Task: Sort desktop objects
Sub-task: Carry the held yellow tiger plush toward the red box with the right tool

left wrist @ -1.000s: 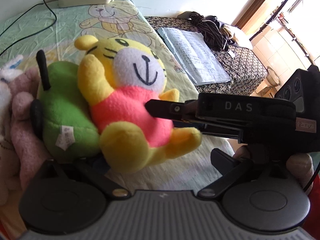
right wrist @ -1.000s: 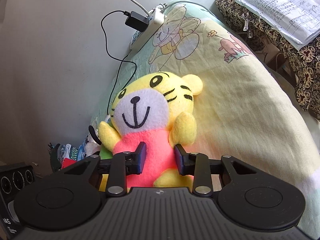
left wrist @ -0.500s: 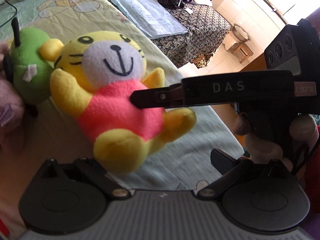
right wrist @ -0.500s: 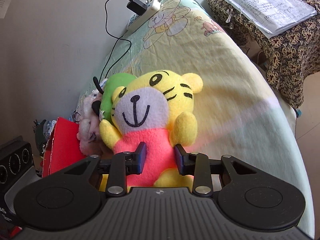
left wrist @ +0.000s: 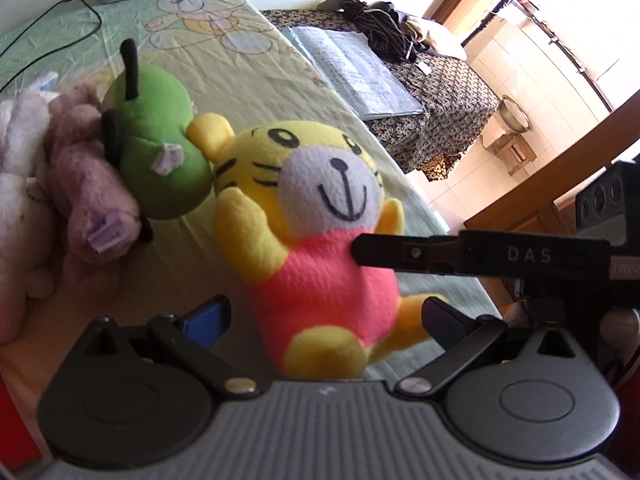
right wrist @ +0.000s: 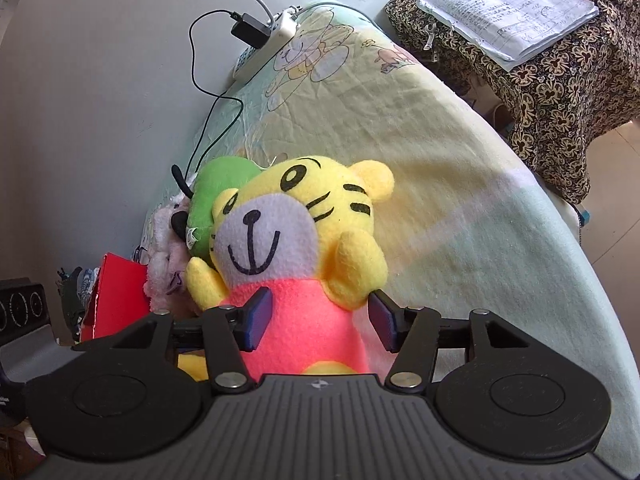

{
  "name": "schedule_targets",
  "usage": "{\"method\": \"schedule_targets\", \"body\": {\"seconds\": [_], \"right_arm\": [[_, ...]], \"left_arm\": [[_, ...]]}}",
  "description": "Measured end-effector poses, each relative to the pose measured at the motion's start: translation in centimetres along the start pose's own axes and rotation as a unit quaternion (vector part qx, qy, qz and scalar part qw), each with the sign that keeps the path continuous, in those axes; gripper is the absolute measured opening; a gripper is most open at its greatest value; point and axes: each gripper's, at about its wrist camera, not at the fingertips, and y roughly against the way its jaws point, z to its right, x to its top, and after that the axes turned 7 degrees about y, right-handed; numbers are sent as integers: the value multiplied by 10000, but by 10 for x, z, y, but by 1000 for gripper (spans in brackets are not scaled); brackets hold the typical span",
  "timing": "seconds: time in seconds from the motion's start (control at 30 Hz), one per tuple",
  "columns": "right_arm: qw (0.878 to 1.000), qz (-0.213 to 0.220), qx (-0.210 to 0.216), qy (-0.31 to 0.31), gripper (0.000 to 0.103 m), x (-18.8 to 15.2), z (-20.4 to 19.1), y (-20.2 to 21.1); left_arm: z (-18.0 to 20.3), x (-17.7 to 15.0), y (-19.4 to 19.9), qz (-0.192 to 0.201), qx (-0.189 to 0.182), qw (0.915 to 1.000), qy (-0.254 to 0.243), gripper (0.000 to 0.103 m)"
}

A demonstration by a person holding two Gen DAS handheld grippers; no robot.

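A yellow tiger plush (left wrist: 320, 280) in a pink shirt sits upright on the cartoon bedsheet (right wrist: 440, 168), its ear against a green plush (left wrist: 156, 160). In the right wrist view the tiger plush (right wrist: 280, 240) fills the middle. My right gripper (right wrist: 320, 320) is open, one blue pad on each side of the pink belly and the right pad just clear of it. One of its fingers (left wrist: 384, 250) reaches in from the right in the left wrist view. My left gripper (left wrist: 324, 316) stands wide open in front of the tiger's legs, touching nothing.
A pink plush (left wrist: 88, 184) and a white one (left wrist: 16, 200) lie left of the green plush. A power strip (right wrist: 264, 44) with cables sits at the sheet's far end. Papers (right wrist: 508, 8) lie on a floral-covered table (right wrist: 552, 88). A red box (right wrist: 116, 296) stands at left.
My right gripper's fingers have spread apart and let go of the tiger, which now rests beside the green plush. The left gripper has moved closer in front of the toy.
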Motion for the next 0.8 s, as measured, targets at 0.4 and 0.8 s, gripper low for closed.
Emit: {"method": "schedule_targets", "body": {"seconds": [0.4, 0.8], "right_arm": [[9995, -84, 281, -88, 43, -18, -11, 5], [9952, 453, 504, 703, 42, -53, -98, 43]], "left_arm": [[11, -8, -14, -53, -82, 10000, -12, 83], [-4, -46, 78, 809, -373, 9953, -379, 83]]}}
